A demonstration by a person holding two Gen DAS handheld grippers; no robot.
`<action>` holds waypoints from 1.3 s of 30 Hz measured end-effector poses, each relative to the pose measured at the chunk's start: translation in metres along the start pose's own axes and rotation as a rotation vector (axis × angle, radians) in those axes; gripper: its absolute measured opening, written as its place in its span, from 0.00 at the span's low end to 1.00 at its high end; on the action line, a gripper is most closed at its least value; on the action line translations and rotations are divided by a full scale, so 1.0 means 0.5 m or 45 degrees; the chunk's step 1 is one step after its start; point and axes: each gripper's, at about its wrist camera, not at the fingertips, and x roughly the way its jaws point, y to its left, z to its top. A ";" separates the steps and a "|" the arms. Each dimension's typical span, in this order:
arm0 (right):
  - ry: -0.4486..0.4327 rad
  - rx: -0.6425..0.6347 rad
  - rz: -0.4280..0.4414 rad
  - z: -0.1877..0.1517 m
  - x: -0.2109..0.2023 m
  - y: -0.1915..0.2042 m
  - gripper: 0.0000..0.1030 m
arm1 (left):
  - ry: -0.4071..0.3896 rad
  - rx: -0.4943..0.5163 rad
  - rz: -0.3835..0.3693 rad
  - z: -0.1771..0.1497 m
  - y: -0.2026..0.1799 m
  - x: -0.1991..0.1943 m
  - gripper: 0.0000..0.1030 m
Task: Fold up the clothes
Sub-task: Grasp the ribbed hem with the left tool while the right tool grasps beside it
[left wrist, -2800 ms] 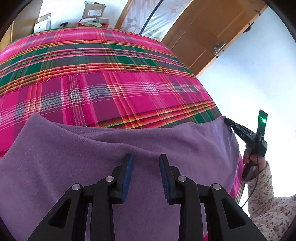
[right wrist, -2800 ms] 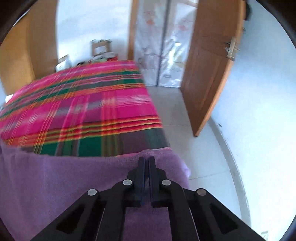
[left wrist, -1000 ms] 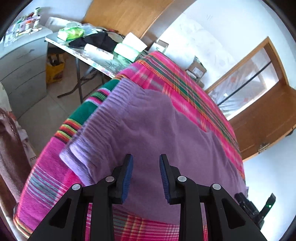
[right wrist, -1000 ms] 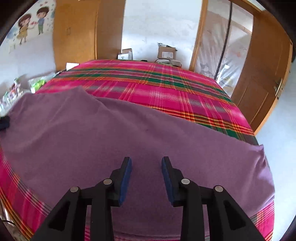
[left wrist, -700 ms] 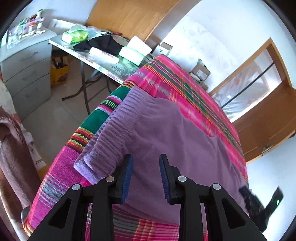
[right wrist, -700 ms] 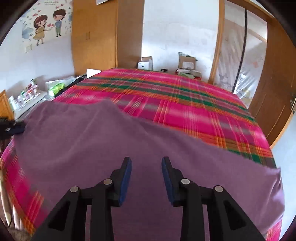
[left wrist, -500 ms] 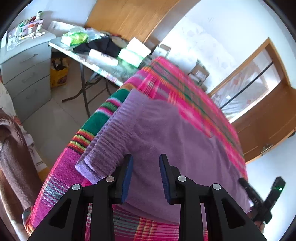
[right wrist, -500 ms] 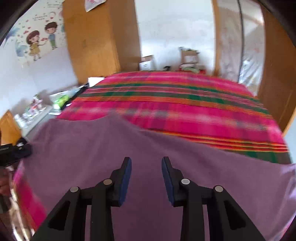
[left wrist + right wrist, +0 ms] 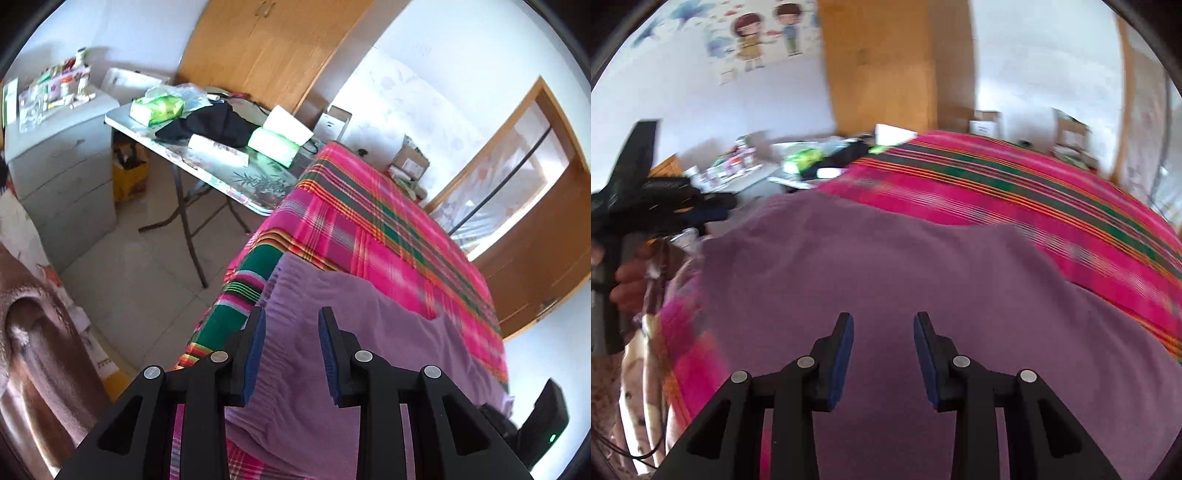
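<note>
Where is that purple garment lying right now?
The purple garment lies spread on the plaid bedspread at the bed's near edge, under both open grippers; the folding table stands to its left.

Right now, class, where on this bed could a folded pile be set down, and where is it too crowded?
The free patch is the plaid bedspread beyond the purple garment, running to the far edge by the cardboard boxes. The near end is taken by the garment, with the left gripper and right gripper open above it. The side table is cluttered.
</note>
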 end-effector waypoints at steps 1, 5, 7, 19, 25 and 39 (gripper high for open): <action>-0.010 -0.035 0.033 0.008 0.004 0.022 0.34 | -0.003 -0.010 0.004 -0.002 0.007 -0.004 0.30; -0.032 -0.155 0.152 0.038 0.021 0.101 0.38 | 0.011 -0.071 0.019 -0.017 0.042 -0.017 0.30; -0.019 -0.210 0.201 0.050 0.038 0.140 0.39 | 0.024 -0.109 0.018 -0.025 0.063 -0.024 0.30; 0.017 -0.445 0.257 0.080 0.129 0.310 0.51 | 0.012 -0.276 0.025 -0.062 0.138 -0.071 0.30; 0.096 -0.528 0.101 0.076 0.180 0.337 0.51 | 0.036 -0.276 0.004 -0.057 0.143 -0.063 0.30; -0.058 -0.417 0.153 0.073 0.121 0.290 0.12 | 0.245 -0.411 -0.222 -0.017 0.150 0.009 0.47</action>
